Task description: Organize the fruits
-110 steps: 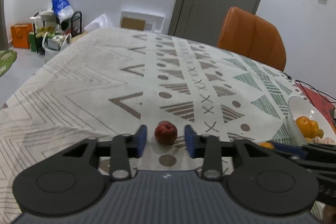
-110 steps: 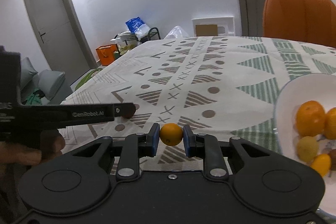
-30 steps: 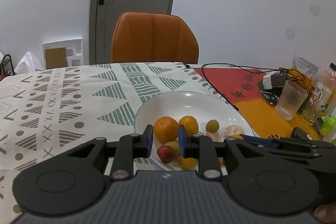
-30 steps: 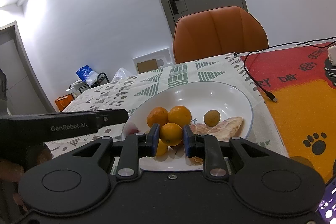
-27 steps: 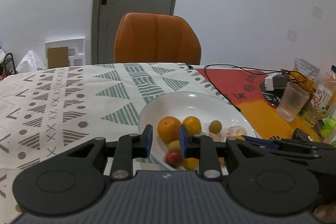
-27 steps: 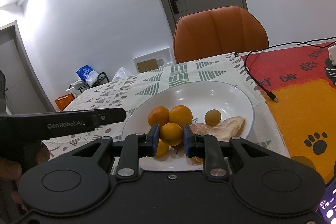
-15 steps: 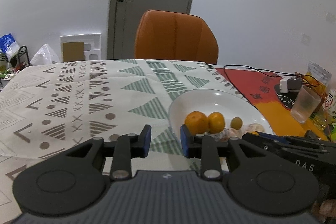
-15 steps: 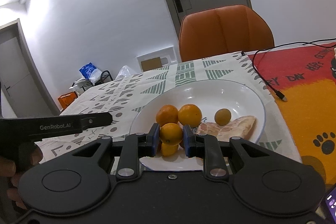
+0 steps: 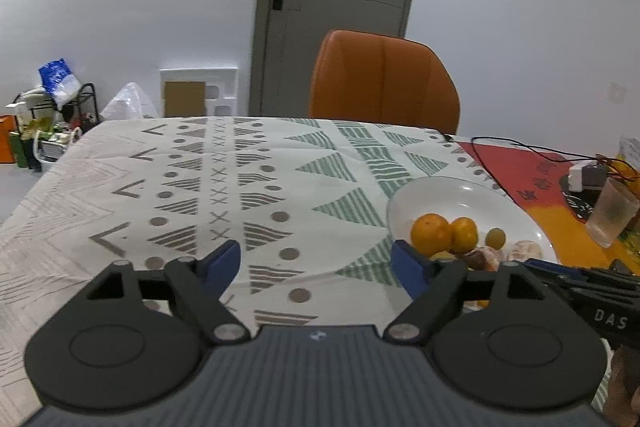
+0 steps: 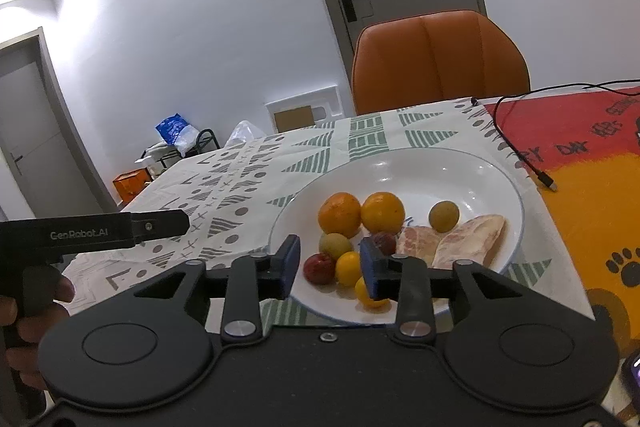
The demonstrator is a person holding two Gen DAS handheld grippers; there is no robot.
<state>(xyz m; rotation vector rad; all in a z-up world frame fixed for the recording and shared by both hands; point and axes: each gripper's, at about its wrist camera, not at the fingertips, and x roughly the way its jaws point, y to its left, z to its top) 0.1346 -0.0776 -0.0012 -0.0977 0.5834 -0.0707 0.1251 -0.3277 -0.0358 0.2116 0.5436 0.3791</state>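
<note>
A white plate [image 10: 472, 163] on the patterned tablecloth holds several fruits: two large oranges [image 10: 340, 213], a green-yellow fruit [image 10: 443, 215], a small red fruit [image 10: 319, 268], small yellow-orange fruits [image 10: 348, 268] and peeled pomelo pieces [image 10: 470, 239]. My right gripper [image 10: 330, 267] is open and empty just above the plate's near edge. My left gripper [image 9: 316, 263] is wide open and empty over the tablecloth, left of the plate [image 9: 452, 193]. It also shows at the left in the right wrist view [image 10: 120, 229].
An orange chair [image 9: 384, 83] stands behind the table. A black cable [image 10: 520, 155] lies on the red and orange mat [image 10: 592, 163] right of the plate. A plastic cup [image 9: 610, 213] and white charger [image 9: 586, 177] stand at far right.
The right gripper opened and let go of the small orange, which now lies on the plate. The left gripper opened wider and swung left, away from the plate.
</note>
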